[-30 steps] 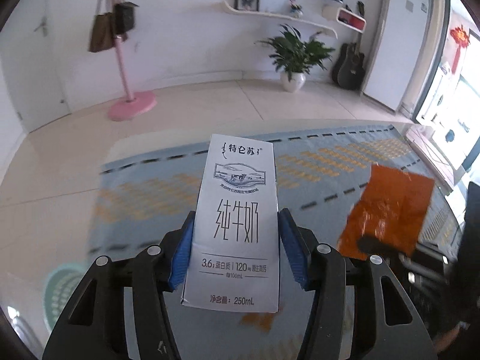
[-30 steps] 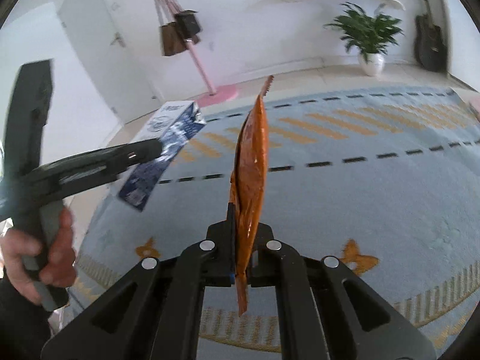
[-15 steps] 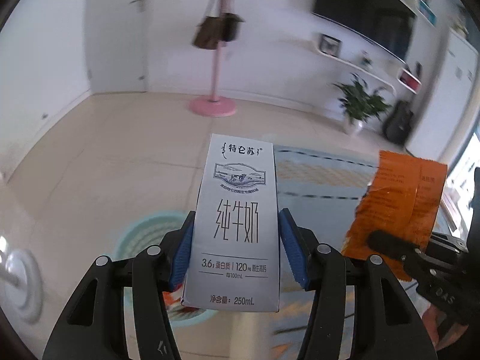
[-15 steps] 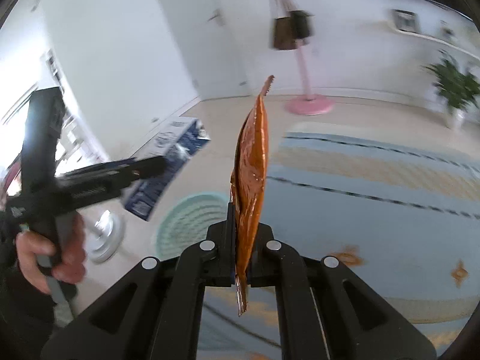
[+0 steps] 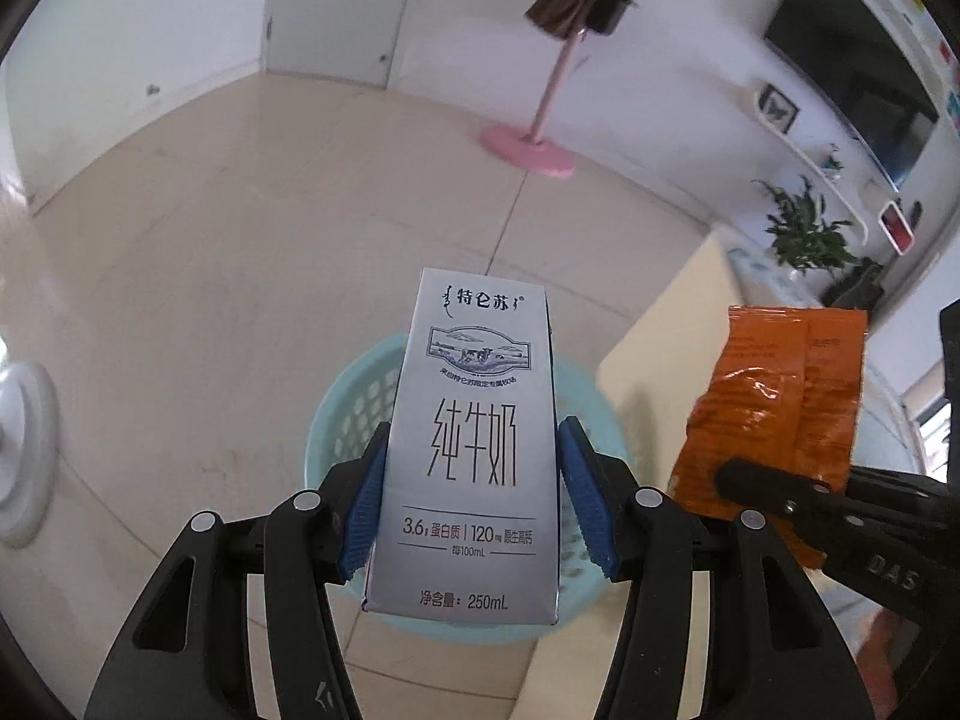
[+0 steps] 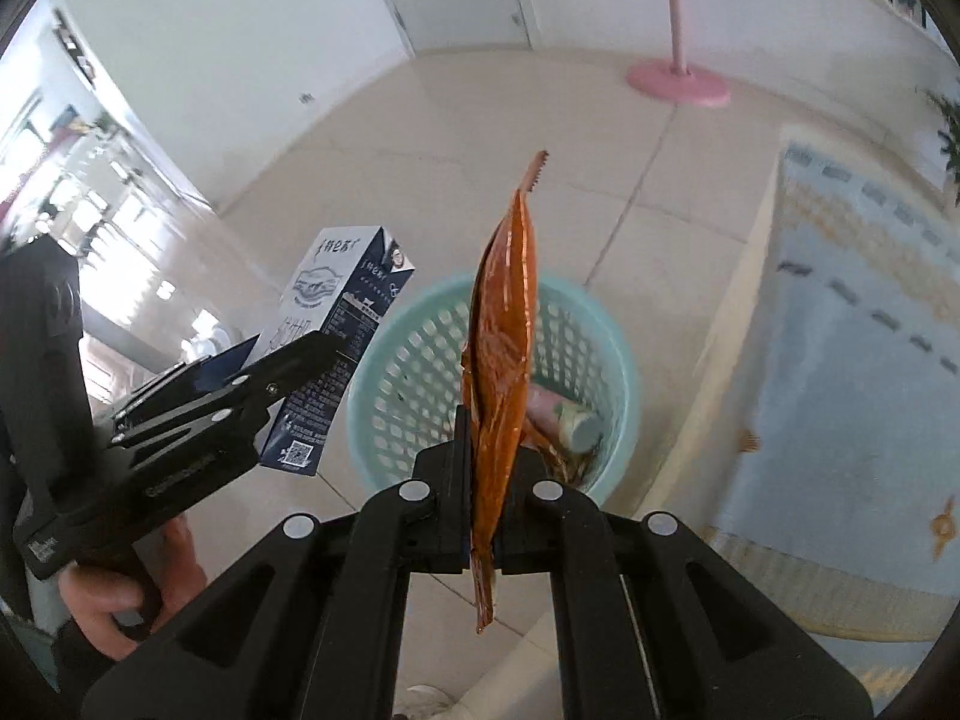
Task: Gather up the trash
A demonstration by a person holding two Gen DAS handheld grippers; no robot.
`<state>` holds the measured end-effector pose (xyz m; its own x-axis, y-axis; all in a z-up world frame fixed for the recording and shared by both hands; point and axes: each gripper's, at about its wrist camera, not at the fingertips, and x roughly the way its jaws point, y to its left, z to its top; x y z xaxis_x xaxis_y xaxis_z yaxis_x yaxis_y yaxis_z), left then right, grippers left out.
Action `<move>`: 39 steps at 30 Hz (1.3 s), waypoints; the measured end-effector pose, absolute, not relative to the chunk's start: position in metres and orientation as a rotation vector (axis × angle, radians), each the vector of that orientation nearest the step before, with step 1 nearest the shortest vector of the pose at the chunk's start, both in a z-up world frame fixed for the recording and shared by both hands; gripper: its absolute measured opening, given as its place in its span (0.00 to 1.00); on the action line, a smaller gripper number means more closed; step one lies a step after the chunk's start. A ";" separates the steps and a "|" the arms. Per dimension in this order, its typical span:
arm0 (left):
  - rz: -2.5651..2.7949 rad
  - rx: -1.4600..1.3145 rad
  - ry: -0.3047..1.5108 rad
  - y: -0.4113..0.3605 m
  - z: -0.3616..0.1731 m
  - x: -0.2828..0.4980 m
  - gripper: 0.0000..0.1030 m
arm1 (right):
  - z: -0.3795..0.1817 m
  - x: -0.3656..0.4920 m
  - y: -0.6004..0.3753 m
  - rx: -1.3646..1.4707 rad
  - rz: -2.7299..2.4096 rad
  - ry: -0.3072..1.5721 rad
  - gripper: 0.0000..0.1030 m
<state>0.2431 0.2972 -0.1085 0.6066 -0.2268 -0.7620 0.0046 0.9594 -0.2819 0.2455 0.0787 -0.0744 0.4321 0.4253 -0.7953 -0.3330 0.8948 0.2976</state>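
My left gripper (image 5: 471, 501) is shut on a white 250 mL milk carton (image 5: 474, 438), held upright between the blue pads. A light green mesh basket (image 5: 354, 396) stands on the floor right below and behind the carton. My right gripper (image 6: 485, 495) is shut on an orange foil wrapper (image 6: 501, 360), seen edge-on above the basket (image 6: 606, 330). The basket holds some trash, including a pink and grey tube (image 6: 567, 420). From the right wrist, the carton (image 6: 333, 336) and the left gripper (image 6: 264, 372) hang just left of the basket. The wrapper (image 5: 774, 402) appears at the right of the left wrist view.
Beige tiled floor (image 5: 240, 240) surrounds the basket. A blue patterned rug (image 6: 852, 360) lies to the right of it. A pink coat stand (image 5: 528, 144) with bags is further back, a white round fan base (image 5: 24, 450) at the left, a potted plant (image 5: 804, 234) by the wall.
Both grippers have swung away from the rug to above the green basket, each keeping its hold. The basket now sits directly under the carton and the wrapper.
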 end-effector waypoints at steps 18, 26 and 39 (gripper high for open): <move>-0.106 -0.304 0.910 0.314 -0.126 0.240 0.67 | -0.110 0.260 0.085 0.122 0.413 1.091 0.56; -0.144 -0.298 0.707 0.279 -0.008 0.172 0.68 | -0.045 0.199 0.035 0.168 0.480 0.924 0.56; 0.124 -0.216 0.492 0.152 0.034 0.065 0.81 | 0.015 0.084 -0.116 0.122 0.190 0.516 0.64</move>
